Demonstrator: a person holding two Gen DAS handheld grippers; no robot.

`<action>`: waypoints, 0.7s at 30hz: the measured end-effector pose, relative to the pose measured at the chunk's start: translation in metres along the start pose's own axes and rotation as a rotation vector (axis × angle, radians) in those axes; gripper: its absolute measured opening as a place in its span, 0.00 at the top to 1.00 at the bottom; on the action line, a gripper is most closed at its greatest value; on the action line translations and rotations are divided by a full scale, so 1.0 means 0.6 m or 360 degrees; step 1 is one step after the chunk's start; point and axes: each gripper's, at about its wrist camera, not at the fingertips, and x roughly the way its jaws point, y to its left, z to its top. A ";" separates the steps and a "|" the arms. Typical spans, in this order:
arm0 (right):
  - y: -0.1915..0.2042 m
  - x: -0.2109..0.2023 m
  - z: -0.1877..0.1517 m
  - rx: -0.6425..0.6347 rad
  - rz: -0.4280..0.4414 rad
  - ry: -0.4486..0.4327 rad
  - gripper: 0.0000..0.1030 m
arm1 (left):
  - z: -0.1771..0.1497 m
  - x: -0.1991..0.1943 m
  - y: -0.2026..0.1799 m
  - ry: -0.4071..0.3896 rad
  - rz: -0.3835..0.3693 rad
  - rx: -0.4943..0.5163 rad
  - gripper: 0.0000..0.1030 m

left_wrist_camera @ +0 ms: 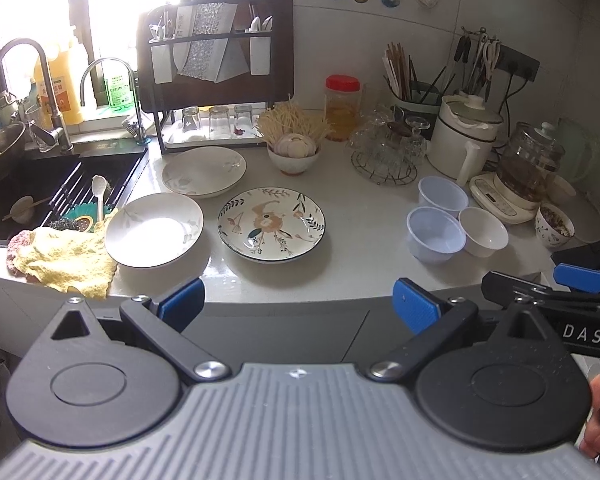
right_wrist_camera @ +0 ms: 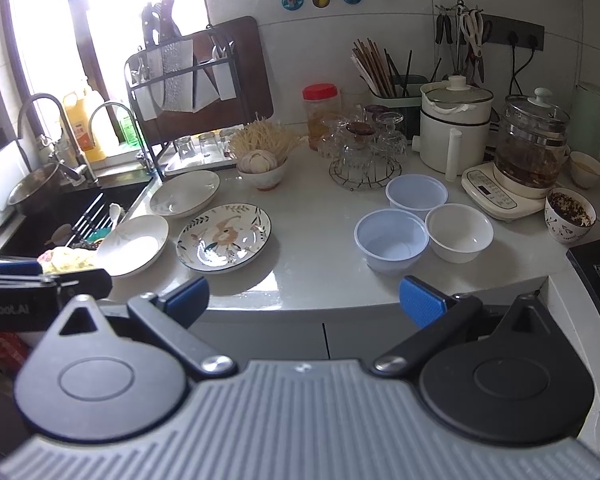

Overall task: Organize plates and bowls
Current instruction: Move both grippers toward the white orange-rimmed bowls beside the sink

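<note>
Three plates lie on the white counter: a flowered plate (left_wrist_camera: pixel 271 223) (right_wrist_camera: pixel 224 237) in the middle, a white plate (left_wrist_camera: pixel 154 229) (right_wrist_camera: pixel 134 244) to its left by the sink, and a second white plate (left_wrist_camera: pixel 204 171) (right_wrist_camera: pixel 185 198) behind. Three small bowls stand together to the right: two bluish plastic ones (left_wrist_camera: pixel 435 234) (right_wrist_camera: pixel 392 240) (left_wrist_camera: pixel 443 195) (right_wrist_camera: pixel 416 194) and a white one (left_wrist_camera: pixel 483 231) (right_wrist_camera: pixel 459 232). My left gripper (left_wrist_camera: pixel 300 304) is open and empty, off the counter's front edge before the flowered plate. My right gripper (right_wrist_camera: pixel 304 300) is open and empty, before the gap between plates and bowls.
A sink (left_wrist_camera: pixel 60 192) with a spoon and a yellow cloth (left_wrist_camera: pixel 66 260) lies left. A dish rack (left_wrist_camera: pixel 216 76), a bowl of garlic (left_wrist_camera: pixel 294 152), a jar, glassware on a wire rack (left_wrist_camera: pixel 388 148), a white pot (left_wrist_camera: pixel 466 136), a glass kettle (left_wrist_camera: pixel 528 168) and a filled patterned cup (right_wrist_camera: pixel 570 214) line the back and right.
</note>
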 end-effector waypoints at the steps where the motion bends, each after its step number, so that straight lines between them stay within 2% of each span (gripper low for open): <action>1: -0.001 0.000 0.000 0.0004 -0.0003 0.0003 0.00 | 0.000 0.002 0.001 0.0008 -0.0008 -0.0010 0.01; 9: -0.010 0.002 -0.003 0.0035 0.0015 0.0026 0.00 | 0.007 0.022 0.009 0.0064 -0.0041 -0.0072 0.01; 21: -0.020 0.007 -0.014 0.0139 0.0044 0.0046 0.00 | 0.014 0.047 -0.006 0.0109 -0.0068 0.0011 0.01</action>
